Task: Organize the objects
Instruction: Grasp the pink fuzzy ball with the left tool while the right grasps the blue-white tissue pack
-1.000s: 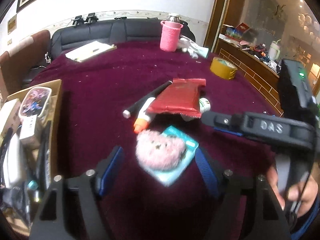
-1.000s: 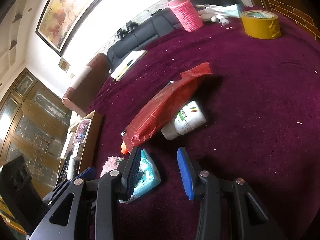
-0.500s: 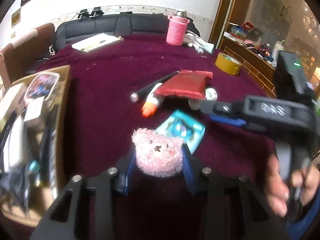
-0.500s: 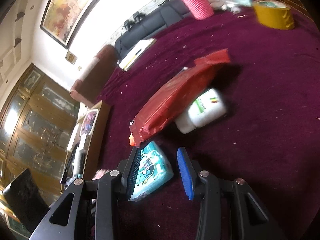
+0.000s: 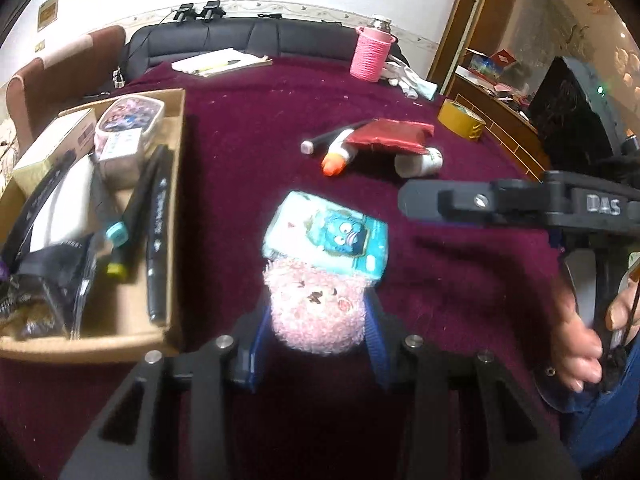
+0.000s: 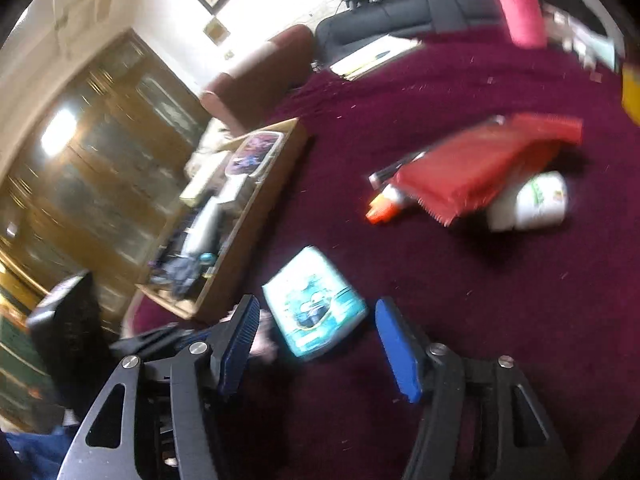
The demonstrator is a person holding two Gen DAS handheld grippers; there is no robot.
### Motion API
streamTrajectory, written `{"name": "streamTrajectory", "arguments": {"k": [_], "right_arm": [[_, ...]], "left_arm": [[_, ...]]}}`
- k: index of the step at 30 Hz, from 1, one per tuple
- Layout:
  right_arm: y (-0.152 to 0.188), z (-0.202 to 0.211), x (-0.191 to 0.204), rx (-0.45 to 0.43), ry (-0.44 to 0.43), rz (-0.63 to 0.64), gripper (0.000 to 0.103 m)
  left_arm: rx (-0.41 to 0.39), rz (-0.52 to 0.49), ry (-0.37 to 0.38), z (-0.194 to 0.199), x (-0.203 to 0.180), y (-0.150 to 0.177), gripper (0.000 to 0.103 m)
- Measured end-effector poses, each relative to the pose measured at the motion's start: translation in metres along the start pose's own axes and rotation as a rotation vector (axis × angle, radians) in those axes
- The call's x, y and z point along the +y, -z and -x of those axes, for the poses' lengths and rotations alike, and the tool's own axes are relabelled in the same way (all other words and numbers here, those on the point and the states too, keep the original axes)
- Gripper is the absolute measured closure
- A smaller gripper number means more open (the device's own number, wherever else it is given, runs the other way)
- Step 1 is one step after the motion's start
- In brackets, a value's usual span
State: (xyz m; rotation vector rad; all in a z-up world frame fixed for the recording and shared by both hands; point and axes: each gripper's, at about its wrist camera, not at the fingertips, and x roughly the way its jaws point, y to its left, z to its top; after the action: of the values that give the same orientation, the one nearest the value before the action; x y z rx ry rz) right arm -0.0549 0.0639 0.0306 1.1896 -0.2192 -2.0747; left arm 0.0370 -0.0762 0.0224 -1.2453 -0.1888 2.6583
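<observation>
Clamping the pink plush (image 5: pixel 318 306) low in frame, the left gripper (image 5: pixel 316 328) has lifted it off the teal pack (image 5: pixel 332 236) toward the box (image 5: pixel 176 184) at left, while the right gripper (image 6: pixel 316 344) is opening, empty, over that pack

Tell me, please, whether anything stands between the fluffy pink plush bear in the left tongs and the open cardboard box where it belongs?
Nothing visible does. The left tongs grip the fluffy pink plush bear, and only bare maroon tablecloth lies between it and the open cardboard box. The box is already crowded with pens and cases, though.
</observation>
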Motion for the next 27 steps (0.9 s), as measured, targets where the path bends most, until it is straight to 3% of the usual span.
{"name": "streamTrajectory", "arguments": {"k": [13, 17, 24, 27], "right_arm": [[0.002, -0.055, 0.046, 0.128, 0.240, 0.349, 0.035], [0.009, -0.063, 0.049, 0.119, 0.285, 0.404, 0.033], [0.020, -0.048, 0.046, 0.046, 0.323, 0.381, 0.058], [0.020, -0.037, 0.043, 0.009, 0.314, 0.341, 0.076]], "left_arm": [[0.014, 0.035, 0.001, 0.009, 0.019, 0.020, 0.062], [0.012, 0.030, 0.002, 0.009, 0.019, 0.021, 0.061], [0.010, 0.015, -0.015, 0.005, 0.016, 0.020, 0.061], [0.012, 0.009, -0.023, 0.003, 0.014, 0.018, 0.061]]}}
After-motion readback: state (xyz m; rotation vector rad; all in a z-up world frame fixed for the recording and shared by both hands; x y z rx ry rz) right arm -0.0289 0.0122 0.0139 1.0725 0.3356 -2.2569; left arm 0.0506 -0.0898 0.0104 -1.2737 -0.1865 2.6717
